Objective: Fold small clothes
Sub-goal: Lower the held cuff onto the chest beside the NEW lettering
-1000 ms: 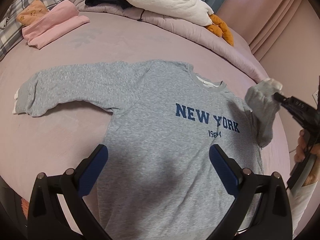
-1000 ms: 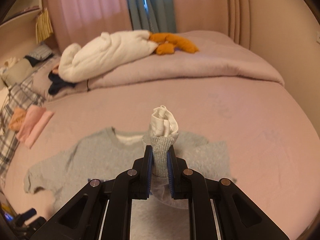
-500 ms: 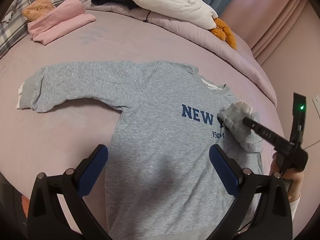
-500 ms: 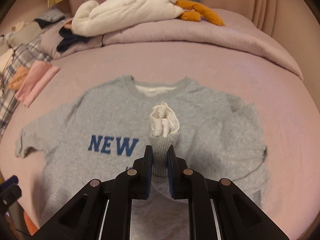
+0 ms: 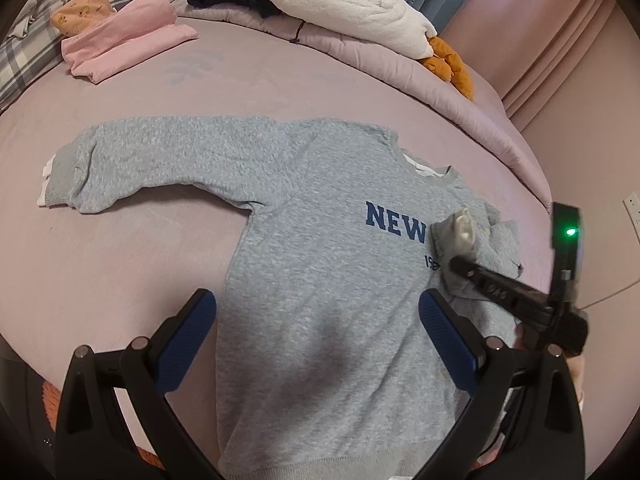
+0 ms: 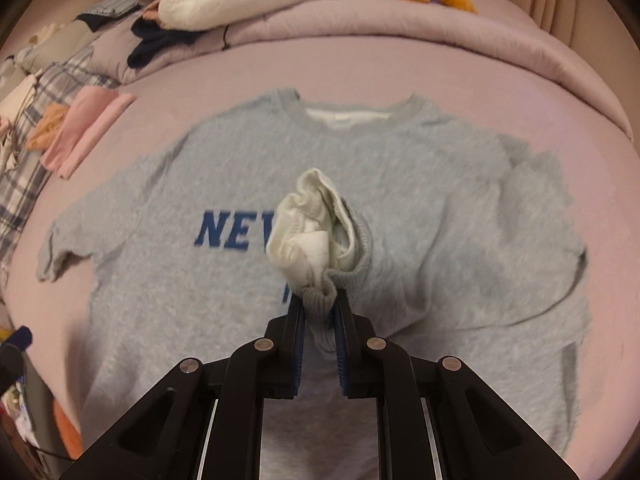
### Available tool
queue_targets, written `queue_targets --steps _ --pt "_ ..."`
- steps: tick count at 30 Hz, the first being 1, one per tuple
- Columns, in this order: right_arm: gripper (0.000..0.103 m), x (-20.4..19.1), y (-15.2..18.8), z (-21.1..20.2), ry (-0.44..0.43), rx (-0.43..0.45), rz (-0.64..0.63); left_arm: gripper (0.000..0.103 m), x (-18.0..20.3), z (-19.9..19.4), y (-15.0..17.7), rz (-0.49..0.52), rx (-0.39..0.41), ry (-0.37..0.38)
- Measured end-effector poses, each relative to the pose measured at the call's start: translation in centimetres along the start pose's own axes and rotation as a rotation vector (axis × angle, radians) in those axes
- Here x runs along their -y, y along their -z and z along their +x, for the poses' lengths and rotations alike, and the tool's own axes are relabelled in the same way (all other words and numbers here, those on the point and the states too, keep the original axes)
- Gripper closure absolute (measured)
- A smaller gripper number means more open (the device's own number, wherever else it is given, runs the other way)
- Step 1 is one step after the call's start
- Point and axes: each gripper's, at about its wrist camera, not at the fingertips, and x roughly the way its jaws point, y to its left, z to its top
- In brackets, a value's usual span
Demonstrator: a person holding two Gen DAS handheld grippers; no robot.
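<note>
My right gripper (image 6: 320, 304) has its fingers (image 6: 298, 320) clamped tight on the ribbed cuff (image 6: 320, 294) of the grey sweatshirt (image 5: 320, 280), the white lining bunched up just past the pads. That sleeve is folded in over the chest, covering the end of the blue lettering (image 6: 236, 230) so that only "NEW" reads. My left gripper (image 5: 316, 328) hangs over the hem with its fingers (image 5: 188, 332) spread wide and nothing between them. In the left wrist view the sweatshirt lies flat, front up, in the middle of the mauve bed (image 5: 120, 260), its other sleeve stretched out toward 10 o'clock and my right gripper entering from 3 o'clock. Well beyond, at 11 o'clock, sits a folded pink garment (image 5: 128, 44), and at 12 to 1 o'clock a white fleece heap (image 5: 352, 12) with something orange (image 5: 448, 64) beside it.
</note>
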Motion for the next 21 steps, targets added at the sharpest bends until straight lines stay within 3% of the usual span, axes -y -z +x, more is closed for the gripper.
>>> queue_targets --steps 21 --pt "0.088 -1.1 0.0 1.2 0.03 -0.036 -0.03 0.001 -0.4 -0.2 1.1 0.008 -0.012 0.013"
